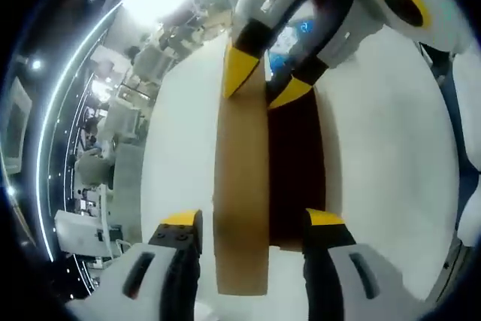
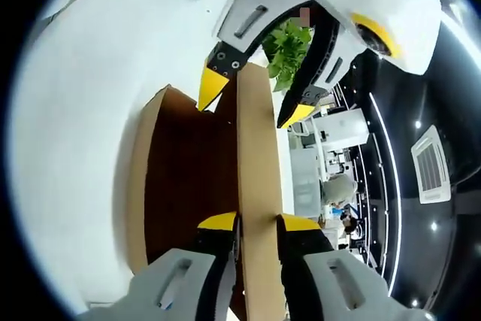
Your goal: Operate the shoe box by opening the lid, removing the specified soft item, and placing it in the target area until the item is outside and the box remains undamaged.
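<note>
A: Position of the shoe box (image 2: pixel 188 178)?

B: Flat on the white table (image 2: pixel 83 133), between the two tools. Open on top, dark brown inside, too dim in there to make out any contents.

A: And of the lid (image 2: pixel 259 178)?

B: Raised on edge, seen as a long tan cardboard strip running straight away from the camera in the right gripper view. Attached along one long side of the box, just beside the dark interior.

A: State of the right gripper (image 2: pixel 259 223)?

B: Clamped onto the near end of the lid, one yellow-tipped jaw against each face, no gap to either side.

A: State of the left gripper (image 2: pixel 255 101)?

B: Spread wide at the far end of the same strip, one jaw on either side of it. Confirmed in the left gripper view: cardboard running up between the yellow tips, clear space on both sides, no contact. At the top of that view, the right gripper again, pinching the lid's other end.

A: Anything else around?

B: Green leafy plant (image 2: pixel 289 46) past the table edge, behind the left gripper. Further off, ceiling lights and a square ceiling vent (image 2: pixel 430 167).
</note>
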`<act>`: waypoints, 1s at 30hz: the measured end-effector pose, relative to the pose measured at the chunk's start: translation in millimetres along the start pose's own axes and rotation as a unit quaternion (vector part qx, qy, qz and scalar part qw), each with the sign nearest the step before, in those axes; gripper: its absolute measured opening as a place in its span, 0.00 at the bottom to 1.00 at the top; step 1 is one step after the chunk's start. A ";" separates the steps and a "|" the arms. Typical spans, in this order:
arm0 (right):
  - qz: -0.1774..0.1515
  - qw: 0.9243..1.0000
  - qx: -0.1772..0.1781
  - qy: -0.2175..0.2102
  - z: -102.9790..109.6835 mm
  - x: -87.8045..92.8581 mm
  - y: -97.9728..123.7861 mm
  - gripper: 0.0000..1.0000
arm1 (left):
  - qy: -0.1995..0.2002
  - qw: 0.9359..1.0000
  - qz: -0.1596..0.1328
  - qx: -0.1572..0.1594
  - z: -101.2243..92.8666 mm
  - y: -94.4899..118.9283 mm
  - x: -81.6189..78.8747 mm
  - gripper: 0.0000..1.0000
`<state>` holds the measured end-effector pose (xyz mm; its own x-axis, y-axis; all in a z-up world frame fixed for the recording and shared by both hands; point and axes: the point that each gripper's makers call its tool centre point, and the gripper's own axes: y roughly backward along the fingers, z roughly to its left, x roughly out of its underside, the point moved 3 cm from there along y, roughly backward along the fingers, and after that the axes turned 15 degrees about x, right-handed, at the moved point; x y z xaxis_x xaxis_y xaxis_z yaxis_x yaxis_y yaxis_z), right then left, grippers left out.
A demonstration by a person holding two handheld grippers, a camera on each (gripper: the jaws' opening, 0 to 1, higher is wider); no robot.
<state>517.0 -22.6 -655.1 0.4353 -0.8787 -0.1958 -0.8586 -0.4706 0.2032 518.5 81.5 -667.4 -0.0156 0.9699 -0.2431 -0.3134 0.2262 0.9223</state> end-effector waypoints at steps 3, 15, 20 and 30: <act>-0.001 1.000 -0.001 -0.002 0.1 -2.3 -0.7 0.18 | -0.007 1.000 0.004 0.002 0.9 -5.2 3.6 0.46; -0.007 1.000 -0.008 0.000 3.4 -3.3 1.0 0.18 | -0.017 1.000 0.008 -0.010 7.3 -2.5 1.6 0.32; -0.009 0.999 -0.033 -0.018 0.8 -3.9 1.9 0.19 | -0.015 1.000 0.001 -0.012 6.8 -2.1 1.9 0.32; -0.003 0.989 -0.039 -0.145 -33.4 -7.0 23.9 0.32 | -0.011 1.000 0.001 -0.010 10.7 -3.2 3.3 0.32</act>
<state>502.5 -30.4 -616.8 0.3340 -0.8214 -0.4624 -0.8282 -0.4899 0.2721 529.6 85.0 -667.9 0.0057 0.9720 -0.2348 -0.3331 0.2232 0.9161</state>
